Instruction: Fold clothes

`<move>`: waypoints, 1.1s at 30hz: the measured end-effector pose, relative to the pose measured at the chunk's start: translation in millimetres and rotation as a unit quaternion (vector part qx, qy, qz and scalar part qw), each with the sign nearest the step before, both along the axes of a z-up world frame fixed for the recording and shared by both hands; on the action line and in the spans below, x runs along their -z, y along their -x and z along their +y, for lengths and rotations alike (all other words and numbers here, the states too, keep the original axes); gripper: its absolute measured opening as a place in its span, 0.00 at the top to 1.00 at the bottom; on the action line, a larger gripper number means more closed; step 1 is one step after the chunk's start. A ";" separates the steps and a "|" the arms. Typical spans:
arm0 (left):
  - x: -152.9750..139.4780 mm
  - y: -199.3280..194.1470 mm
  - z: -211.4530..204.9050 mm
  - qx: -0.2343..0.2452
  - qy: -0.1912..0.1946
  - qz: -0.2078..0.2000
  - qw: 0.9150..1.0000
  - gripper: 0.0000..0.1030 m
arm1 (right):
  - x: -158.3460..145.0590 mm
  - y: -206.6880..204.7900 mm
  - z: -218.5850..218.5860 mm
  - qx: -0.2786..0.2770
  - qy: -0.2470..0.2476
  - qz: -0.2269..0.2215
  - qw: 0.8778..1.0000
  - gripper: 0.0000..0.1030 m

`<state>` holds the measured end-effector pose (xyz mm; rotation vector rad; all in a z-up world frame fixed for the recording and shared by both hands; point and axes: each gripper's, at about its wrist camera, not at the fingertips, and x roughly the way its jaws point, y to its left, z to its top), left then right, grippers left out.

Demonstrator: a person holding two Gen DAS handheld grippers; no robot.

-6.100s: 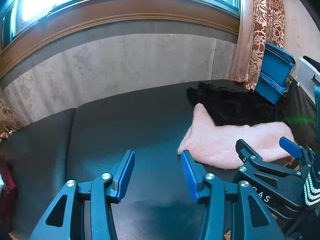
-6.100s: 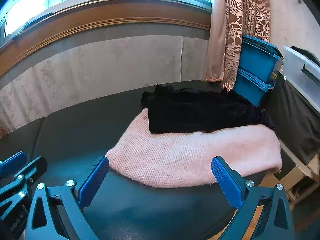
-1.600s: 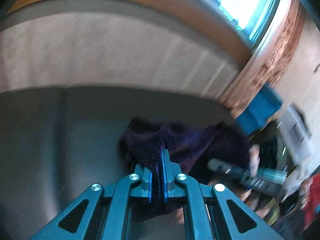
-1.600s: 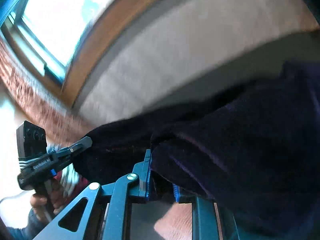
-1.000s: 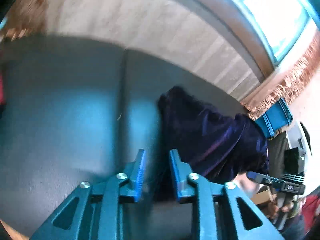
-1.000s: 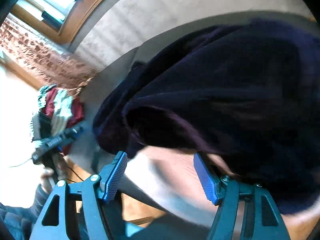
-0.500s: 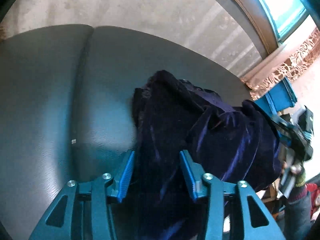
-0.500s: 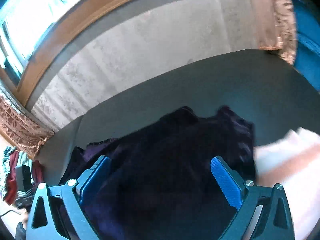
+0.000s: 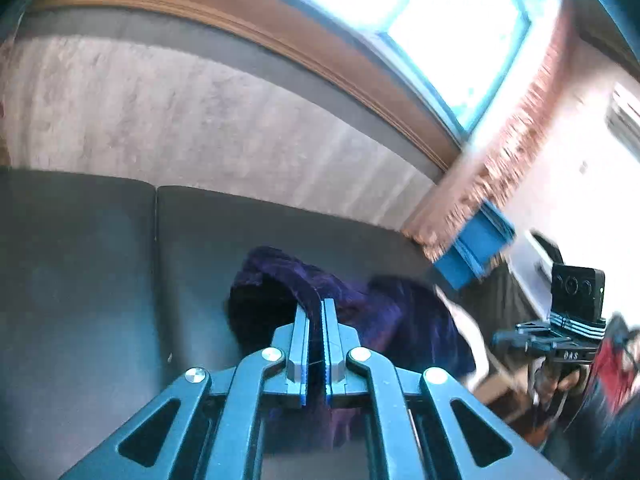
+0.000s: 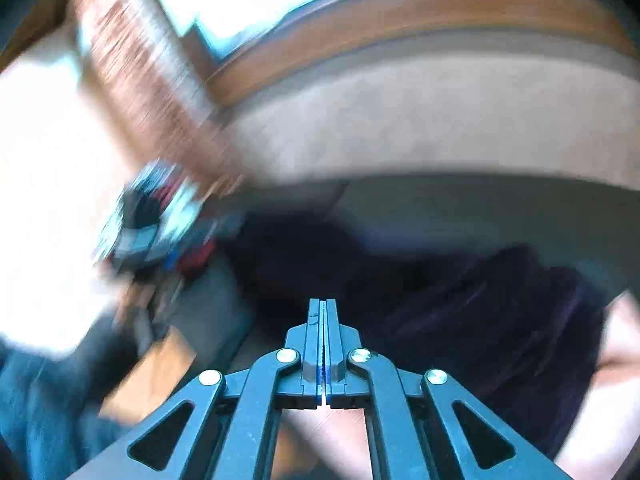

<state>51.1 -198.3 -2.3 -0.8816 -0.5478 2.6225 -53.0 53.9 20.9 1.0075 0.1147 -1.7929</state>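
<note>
Nearest in the left wrist view, the left gripper (image 9: 316,312) is seen with its blue ribbed pads pressed almost together, a fold of the dark purple velvet garment (image 9: 360,320) pinched between them. Its jaws have just been closing. The velvet is soft and crumpled, with a faint sheen on its ridges, and it is heaped on the smooth dark padded table (image 9: 100,280), hanging from the pads toward the surface. The left gripper is pointed moderately downward, toward the garment.

In the right wrist view, the right gripper (image 10: 322,312) is seen with its pads fully together; its jaws have just been closing, and no cloth can be made out between them, though heavy blur leaves this uncertain. Just beyond its tips the same garment (image 10: 480,312) is spread, and beside the garment a pale pink knitted sweater (image 10: 616,360) is partly covered.

Beyond the garment, stacked blue plastic bins (image 9: 476,248) are set against a fringed patterned curtain (image 9: 500,176). Farthest from the garment, a mottled beige wall (image 9: 200,120) is topped by a wooden window frame (image 9: 280,28).
</note>
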 end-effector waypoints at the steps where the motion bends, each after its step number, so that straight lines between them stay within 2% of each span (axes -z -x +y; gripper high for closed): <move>1: 4.6 -9.1 5.6 0.013 0.018 -0.005 1.000 0.97 | 11.1 -16.5 -6.0 -0.026 -0.029 -0.011 0.999 1.00; 3: 24.2 -40.2 13.9 0.049 0.038 -0.037 0.997 0.97 | 40.9 -42.0 -9.8 -0.048 -0.078 -0.044 0.995 0.99; 6: 52.8 -76.7 22.4 0.078 0.045 -0.089 0.992 0.97 | 72.8 -52.4 -3.5 -0.035 -0.114 -0.082 0.989 0.99; 9: 73.6 -98.5 20.1 0.072 0.021 -0.125 0.989 0.96 | 79.8 -35.0 12.0 0.021 -0.115 -0.098 0.988 0.98; 11: 75.7 -100.4 3.8 0.041 -0.020 -0.126 0.991 0.86 | 68.7 -13.7 22.5 0.068 -0.103 -0.089 0.988 0.87; 12: 74.7 -98.0 -5.4 0.019 -0.037 -0.120 0.992 0.75 | 61.5 0.2 28.9 0.095 -0.094 -0.083 0.988 0.66; 13: 73.5 -95.1 -14.6 -0.004 -0.053 -0.113 0.992 0.68 | 52.6 13.8 32.9 0.120 -0.086 -0.065 0.987 0.36; 14: 71.1 -87.4 -26.4 -0.027 -0.085 -0.101 0.991 0.63 | 42.8 27.4 35.7 0.144 -0.078 -0.042 0.986 0.23; 15: 70.0 -79.7 -33.4 -0.040 -0.109 -0.093 0.989 0.54 | 33.1 40.9 38.4 0.168 -0.070 -0.019 0.983 0.01; 17: 69.6 -62.9 -40.4 -0.059 -0.133 -0.080 0.986 0.50 | 17.0 65.1 34.6 0.195 -0.071 0.031 0.978 0.00; 20: 69.2 -27.5 -33.1 -0.060 -0.116 -0.078 0.988 0.46 | 15.2 102.7 22.2 0.205 -0.108 0.071 0.970 0.00; 22: 72.8 -2.2 -23.5 -0.051 -0.102 -0.095 0.989 0.46 | 21.7 126.8 20.3 0.206 -0.144 0.092 0.963 0.00; 24: 77.3 20.6 -14.0 -0.041 -0.087 -0.109 0.989 0.46 | 29.7 150.0 16.7 0.206 -0.169 0.098 0.959 0.00; 27: 81.3 43.6 -1.4 -0.028 -0.070 -0.121 0.990 0.46 | 43.0 173.2 12.3 0.204 -0.187 0.083 0.957 0.00; 32: 84.4 66.7 13.3 -0.015 -0.061 -0.139 0.988 0.47 | 65.1 182.7 -5.3 0.191 -0.213 0.063 0.956 0.00; 33: 83.6 69.3 16.1 -0.011 -0.063 -0.139 0.988 0.51 | 68.3 180.8 -8.1 0.189 -0.218 0.065 0.955 0.00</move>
